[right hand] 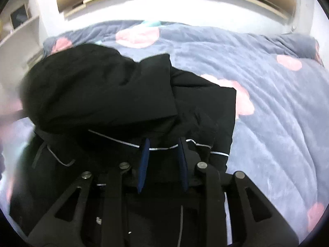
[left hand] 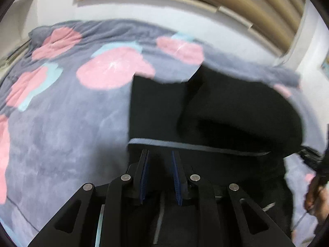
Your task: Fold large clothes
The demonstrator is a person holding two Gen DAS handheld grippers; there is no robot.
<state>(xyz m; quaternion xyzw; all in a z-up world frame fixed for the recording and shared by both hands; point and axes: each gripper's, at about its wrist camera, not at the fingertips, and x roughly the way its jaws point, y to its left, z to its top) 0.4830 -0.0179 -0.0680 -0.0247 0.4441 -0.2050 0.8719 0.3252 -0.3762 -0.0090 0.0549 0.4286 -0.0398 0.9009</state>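
Left wrist: tool (left hand: 160, 154) parted | black jacket (left hand: 226, 113) on blanket (left hand: 61, 113), apparently folded.

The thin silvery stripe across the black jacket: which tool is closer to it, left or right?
Right. The right tool has its fingertips right at the silvery stripe on the black jacket. The left tool sits just short of it, tips slightly below the stripe.

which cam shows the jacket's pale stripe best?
Right wrist: the pale stripe on the black jacket is sharp, crossing between the fingers. Left wrist shows the stripe too, but motion-blurred.
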